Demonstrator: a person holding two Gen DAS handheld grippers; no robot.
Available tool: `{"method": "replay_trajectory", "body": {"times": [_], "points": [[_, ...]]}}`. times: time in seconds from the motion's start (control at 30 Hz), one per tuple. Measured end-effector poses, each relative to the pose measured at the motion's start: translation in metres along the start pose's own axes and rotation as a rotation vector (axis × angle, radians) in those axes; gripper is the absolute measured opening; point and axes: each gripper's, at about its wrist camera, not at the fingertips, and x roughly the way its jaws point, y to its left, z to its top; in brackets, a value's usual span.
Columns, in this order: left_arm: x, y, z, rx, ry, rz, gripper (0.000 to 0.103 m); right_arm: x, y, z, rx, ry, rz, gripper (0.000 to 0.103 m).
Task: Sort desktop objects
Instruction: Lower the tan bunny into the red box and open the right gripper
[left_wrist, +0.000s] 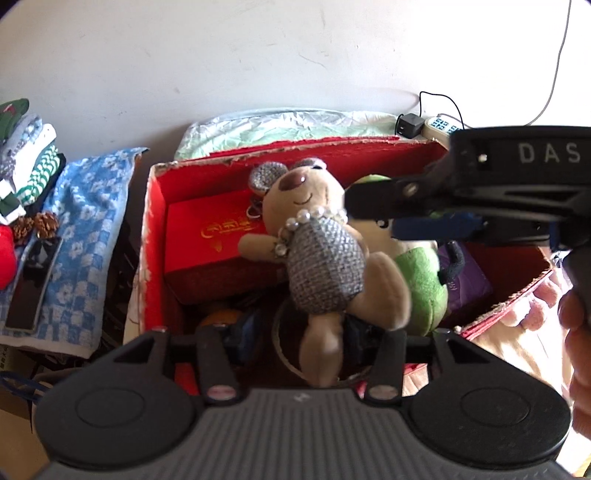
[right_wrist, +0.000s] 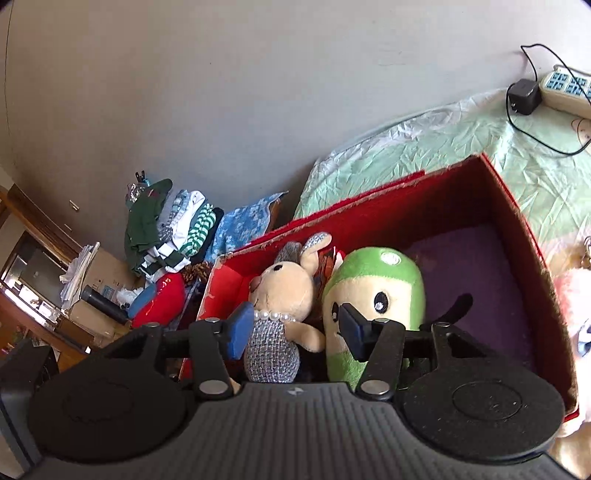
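A beige plush bear in a grey knit dress with a pearl necklace lies in the red cardboard box. My left gripper is open above the box, its jaws on either side of the bear's leg. A green and cream plush toy lies beside the bear. My right gripper is open with blue pads, just above the two toys; it shows in the left wrist view over the green toy.
A red gift box and a purple item lie inside the box. A blue patterned towel, folded clothes and pine cones are left. A power strip with adapter sits on the green cloth.
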Motion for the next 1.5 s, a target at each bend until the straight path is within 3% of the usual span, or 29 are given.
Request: {"method": "replay_trajectory", "body": {"times": [0.17, 0.33, 0.4, 0.47, 0.53, 0.8, 0.9, 1.07, 1.33, 1.5], "points": [[-0.008, -0.011, 0.0, 0.016, -0.002, 0.004, 0.049, 0.012, 0.011, 0.001, -0.026, 0.006, 0.032, 0.044], [-0.03, -0.024, -0.005, 0.082, -0.042, -0.022, 0.051, 0.033, 0.003, -0.004, -0.012, 0.08, -0.033, 0.033], [-0.04, -0.024, -0.007, 0.087, -0.064, -0.042, 0.056, 0.038, -0.002, -0.007, -0.007, 0.101, -0.053, 0.014], [-0.046, -0.022, -0.009, 0.086, -0.079, -0.052, 0.061, 0.04, -0.006, -0.009, 0.008, 0.111, -0.055, 0.008], [-0.044, -0.019, -0.009, 0.075, -0.076, -0.049, 0.062, 0.037, -0.006, -0.009, 0.012, 0.109, -0.05, 0.009], [-0.014, -0.006, 0.004, 0.017, -0.035, -0.058, 0.062, -0.001, -0.01, -0.002, 0.047, 0.016, -0.024, 0.031], [-0.001, -0.007, 0.01, 0.027, -0.021, -0.062, 0.064, -0.02, -0.018, 0.0, 0.073, -0.023, -0.025, 0.031], [0.009, -0.021, 0.011, 0.044, -0.023, -0.054, 0.084, -0.051, -0.037, -0.002, 0.113, -0.072, -0.044, 0.033], [0.007, -0.035, 0.012, 0.003, -0.016, -0.033, 0.082, -0.088, -0.074, -0.005, 0.148, -0.089, -0.052, 0.034], [-0.01, -0.053, 0.009, 0.008, -0.036, 0.045, 0.081, -0.123, -0.106, -0.004, 0.122, -0.115, -0.111, 0.034]]}}
